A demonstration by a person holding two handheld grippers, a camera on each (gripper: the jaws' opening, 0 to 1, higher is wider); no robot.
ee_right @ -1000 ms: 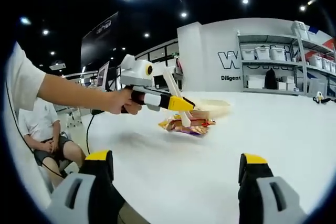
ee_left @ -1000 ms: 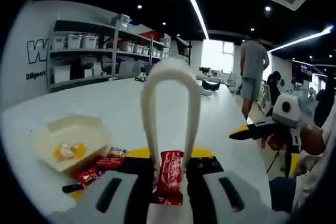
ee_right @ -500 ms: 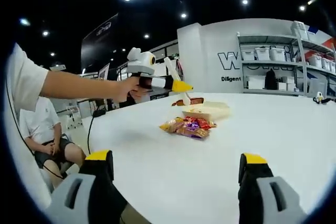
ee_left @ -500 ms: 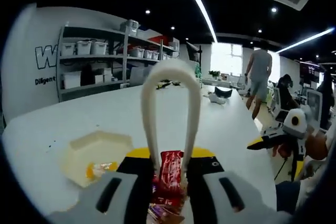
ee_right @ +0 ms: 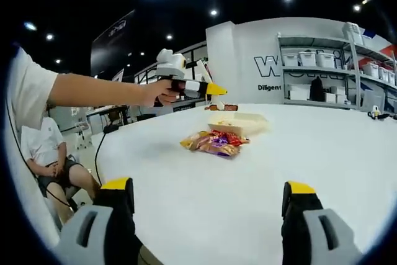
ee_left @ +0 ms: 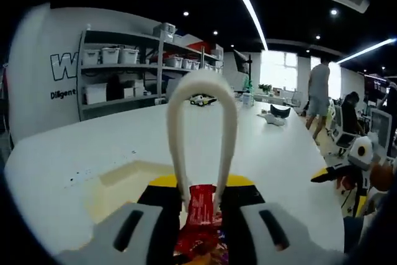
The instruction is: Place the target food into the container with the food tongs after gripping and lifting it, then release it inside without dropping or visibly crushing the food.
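Observation:
My left gripper [ee_left: 201, 185] is shut on white food tongs [ee_left: 201, 91], whose tips pinch a red snack packet [ee_left: 201, 206]. In the right gripper view a hand holds this left gripper [ee_right: 186, 85] in the air, and the packet [ee_right: 222, 107] hangs just above the cream open container [ee_right: 240, 122]. That container [ee_left: 124, 177] lies low and left in the left gripper view. A pile of wrapped snacks [ee_right: 214, 142] rests on the white table [ee_right: 267, 172] in front of the container. My right gripper [ee_right: 208, 215] is open, empty and well back from the pile.
Storage shelves with white bins [ee_left: 124, 72] line the far wall. A person [ee_left: 319, 100] stands beyond the table's far right, and another sits at the left [ee_right: 53, 153]. My right gripper [ee_left: 347, 172] reaches in from the right edge of the left gripper view.
The left gripper has risen from the snack pile with the red packet in the tongs and carried it over the container. The right gripper has stayed put.

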